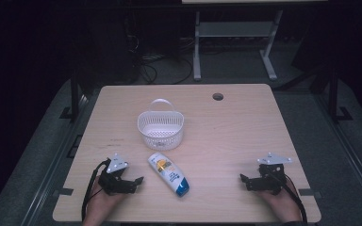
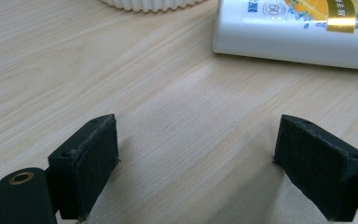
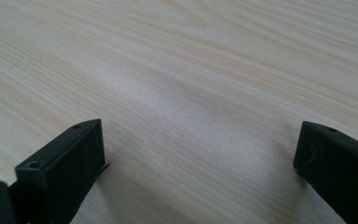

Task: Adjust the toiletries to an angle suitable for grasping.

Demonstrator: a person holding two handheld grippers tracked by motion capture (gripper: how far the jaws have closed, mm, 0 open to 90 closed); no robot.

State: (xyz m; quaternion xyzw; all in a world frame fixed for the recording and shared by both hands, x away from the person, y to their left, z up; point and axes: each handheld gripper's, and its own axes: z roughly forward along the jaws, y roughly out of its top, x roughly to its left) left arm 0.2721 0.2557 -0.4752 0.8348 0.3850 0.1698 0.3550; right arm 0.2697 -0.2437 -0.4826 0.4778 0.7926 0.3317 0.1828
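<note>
A white bottle (image 1: pixel 168 173) with an orange label and a blue cap lies flat on the wooden table (image 1: pixel 226 136), just in front of a white plastic basket (image 1: pixel 160 127) with a handle. My left gripper (image 1: pixel 138 181) rests low at the front left, a short way left of the bottle, jaws wide apart with nothing between them. In the left gripper view the bottle (image 2: pixel 303 29) lies ahead to the right and the basket's base (image 2: pixel 149 4) is at the top edge. My right gripper (image 1: pixel 243 179) sits at the front right, open over bare wood (image 3: pixel 191 93).
A round cable hole (image 1: pixel 218 96) is in the table's far right part. Beyond the table's far edge stand the legs of a white frame (image 1: pixel 235 42) and some cables on the dark floor. Bare wood lies between the two grippers.
</note>
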